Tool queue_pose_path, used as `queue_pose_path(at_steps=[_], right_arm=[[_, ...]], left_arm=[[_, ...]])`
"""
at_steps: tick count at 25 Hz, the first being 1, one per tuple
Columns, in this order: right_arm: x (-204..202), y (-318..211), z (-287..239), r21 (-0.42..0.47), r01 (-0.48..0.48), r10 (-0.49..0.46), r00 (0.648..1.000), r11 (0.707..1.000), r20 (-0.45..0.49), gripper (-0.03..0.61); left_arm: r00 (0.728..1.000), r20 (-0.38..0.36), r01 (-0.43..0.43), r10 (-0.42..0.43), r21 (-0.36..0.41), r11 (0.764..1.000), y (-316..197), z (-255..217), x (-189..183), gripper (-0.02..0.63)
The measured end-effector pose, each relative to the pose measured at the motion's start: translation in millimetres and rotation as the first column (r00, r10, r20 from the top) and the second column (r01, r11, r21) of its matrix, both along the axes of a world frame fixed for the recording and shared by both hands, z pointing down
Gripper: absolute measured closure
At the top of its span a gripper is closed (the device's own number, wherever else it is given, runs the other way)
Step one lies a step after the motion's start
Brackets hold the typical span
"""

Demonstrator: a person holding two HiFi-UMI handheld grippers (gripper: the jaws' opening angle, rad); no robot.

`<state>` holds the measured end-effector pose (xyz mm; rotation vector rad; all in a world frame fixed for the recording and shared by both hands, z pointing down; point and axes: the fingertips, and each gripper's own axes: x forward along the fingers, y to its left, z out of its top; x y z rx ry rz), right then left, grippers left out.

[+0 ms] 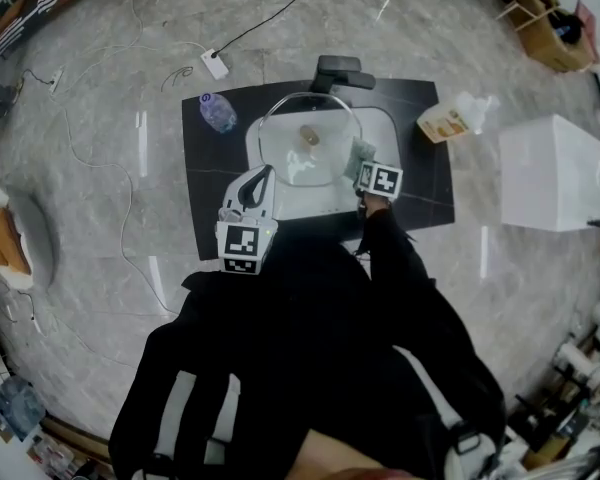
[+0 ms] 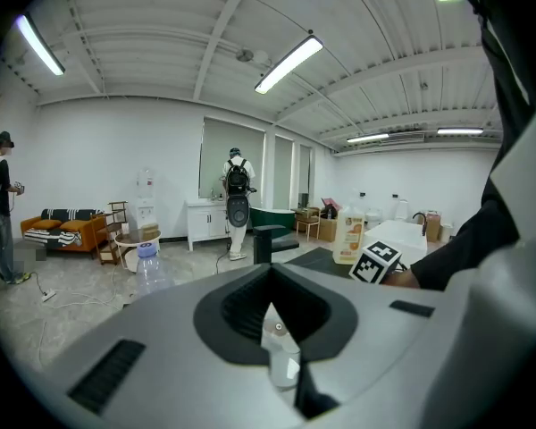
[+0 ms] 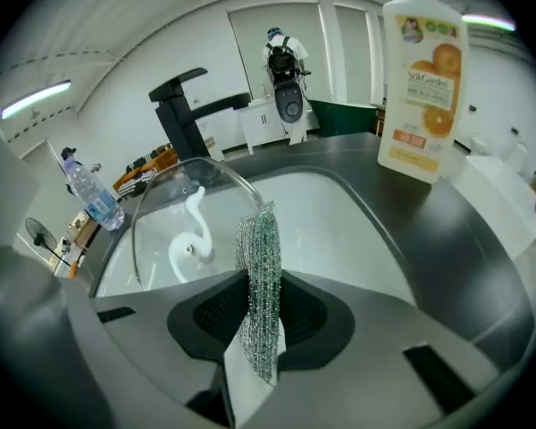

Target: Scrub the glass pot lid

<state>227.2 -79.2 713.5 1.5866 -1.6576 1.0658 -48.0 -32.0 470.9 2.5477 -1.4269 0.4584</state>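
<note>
Head view: held lid (image 1: 305, 158) above sink (image 1: 382, 128), far rim near faucet (image 1: 338, 71), open basin room in front, with soap bottle (image 1: 443, 123) well off to the right. Pinched lid's near-left rim with left gripper (image 1: 265, 174), jaws pressed on glass. Clamped scrubber (image 3: 261, 275) in right gripper (image 1: 364, 158), jaws tight on it, at lid's right rim.

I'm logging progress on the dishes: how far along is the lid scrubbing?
Done: the left gripper is shut on the rim of the glass pot lid, tilting it up in the sink, and the right gripper is shut on the mesh scrubber. In hand: the scrubber sits beside the lid's edge; contact is unclear. Left: the scrubbing itself; no suds show on the glass.
</note>
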Motion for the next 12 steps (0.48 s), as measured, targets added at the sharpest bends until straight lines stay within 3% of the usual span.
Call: queue_pose_path(at_steps=[6, 12], right_arm=[[-2.7, -3.6, -39.7, 0.144, 0.01, -0.023, 0.996, 0.989, 0.083, 0.494], [-13.5, -3.8, -84.2, 0.269, 0.047, -0.078, 0.991, 0.962, 0.106, 0.494]], left_arm=[[1.0, -0.005, 0.004, -0.004, 0.004, 1.0, 3.8, -5.3, 9.5, 0.611], [0.999, -0.042, 0.031, -0.031, -0.015, 0.999, 6.9, -9.2, 16.4, 0.611]])
